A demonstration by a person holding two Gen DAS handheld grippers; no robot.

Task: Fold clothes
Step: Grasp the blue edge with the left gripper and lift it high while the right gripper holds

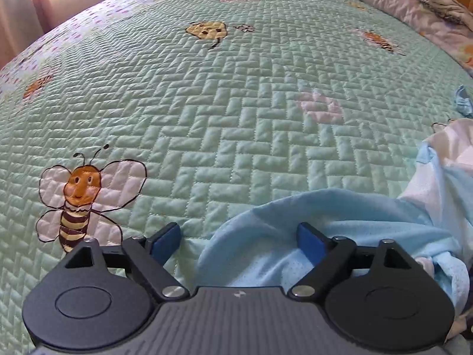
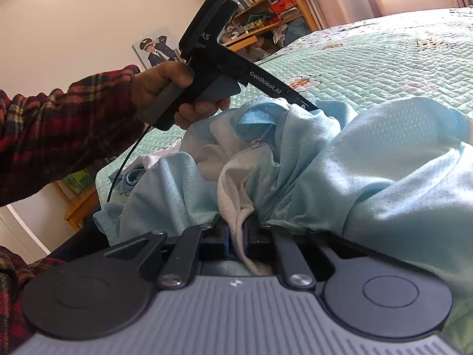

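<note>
Two tools, one garment, one bed.

Garment — pale blue mesh with white lining, crumpled in a heap on the bed's green quilt, near its edge; zip visible among the folds.

Left tool — jaws wide apart, blue pads showing, angled down over a blue fold of the garment; fabric lying between the fingers, not pinched. Left pad just above bare quilt, right pad over cloth. Held in a hand with a red plaid sleeve; black cable hanging from the grip.

Right tool — jaws nearly closed, clamped on a strip of the white lining, the blue cloth bunched just beyond.

Quilt — brick-pattern stitching, printed bee left of the left tool, further bees beyond.

Background — wooden shelves crammed with boxes, poster on the wall, piled bedding at the far side of the bed.
</note>
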